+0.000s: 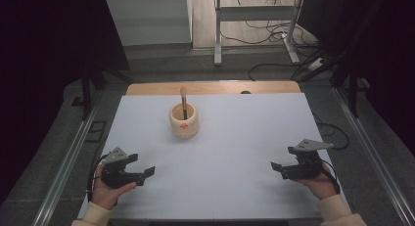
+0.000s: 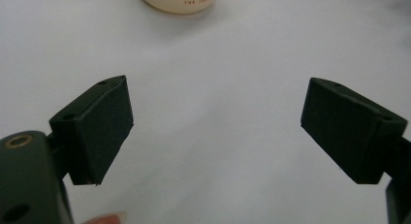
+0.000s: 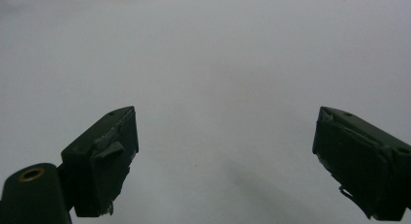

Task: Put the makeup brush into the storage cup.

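The cup (image 1: pixel 184 121) stands upright on the far middle of the table (image 1: pixel 235 152), a little left of centre, and the brush (image 1: pixel 183 101) stands in it with its pale rounded tip poking up above the rim and its dark handle going down inside. The cup is cream-coloured with a small orange mark on its near face. In my left gripper view the cup's lower edge (image 2: pixel 178 1) sits at the top of the frame, with a line of small dark print on it that I cannot read. My left gripper (image 1: pixel 142 174) rests at the near left of the table, well apart from the cup, pointing right and slightly far; its jaws stand wide apart with nothing between them but the white table surface (image 2: pixel 218 136). A fingertip (image 2: pixel 106 218) of my left hand (image 1: pixel 105 192) peeks in at the bottom edge of that view. My right gripper (image 1: pixel 280 168) rests at the near right of the table, pointing left, also well apart from the cup; its jaws gape wide too and hold nothing, with bare white surface (image 3: pixel 218 88) beyond them. My right hand (image 1: pixel 320 184) grips it from behind, the cream sleeve (image 1: pixel 337 211) showing at the near edge. A strip of bare wood (image 1: pixel 215 87) shows along the table's far edge, beyond the white cover.
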`<state>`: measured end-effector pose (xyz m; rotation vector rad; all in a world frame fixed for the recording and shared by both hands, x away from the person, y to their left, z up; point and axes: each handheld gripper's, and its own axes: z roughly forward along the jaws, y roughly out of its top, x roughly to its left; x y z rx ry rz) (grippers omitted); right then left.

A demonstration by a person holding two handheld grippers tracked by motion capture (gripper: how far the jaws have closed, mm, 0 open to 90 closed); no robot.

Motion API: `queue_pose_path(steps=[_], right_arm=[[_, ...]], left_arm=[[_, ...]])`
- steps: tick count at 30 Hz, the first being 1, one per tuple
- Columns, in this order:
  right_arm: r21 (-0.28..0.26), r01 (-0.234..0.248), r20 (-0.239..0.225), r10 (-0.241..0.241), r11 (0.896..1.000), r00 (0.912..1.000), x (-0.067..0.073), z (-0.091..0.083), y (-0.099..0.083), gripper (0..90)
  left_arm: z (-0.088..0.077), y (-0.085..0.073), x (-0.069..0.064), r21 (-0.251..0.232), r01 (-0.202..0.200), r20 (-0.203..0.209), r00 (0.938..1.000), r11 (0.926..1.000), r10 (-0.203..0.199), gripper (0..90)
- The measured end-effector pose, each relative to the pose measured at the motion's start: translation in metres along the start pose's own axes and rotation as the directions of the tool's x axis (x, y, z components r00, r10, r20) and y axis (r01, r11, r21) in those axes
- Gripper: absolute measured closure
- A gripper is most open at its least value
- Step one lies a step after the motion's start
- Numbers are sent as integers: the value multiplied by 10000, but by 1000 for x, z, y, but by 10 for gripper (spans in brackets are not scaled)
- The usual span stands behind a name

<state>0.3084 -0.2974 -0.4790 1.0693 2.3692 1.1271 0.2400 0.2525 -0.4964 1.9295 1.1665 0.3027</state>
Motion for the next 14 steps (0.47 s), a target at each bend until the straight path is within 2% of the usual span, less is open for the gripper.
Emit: queue_pose_path(steps=[14], right_arm=[[10,39,21,-39,10000,10000,-1,0,0,96]], left_arm=[[0,2,-1,-43,100,-136,9999,9999,-100,126]])
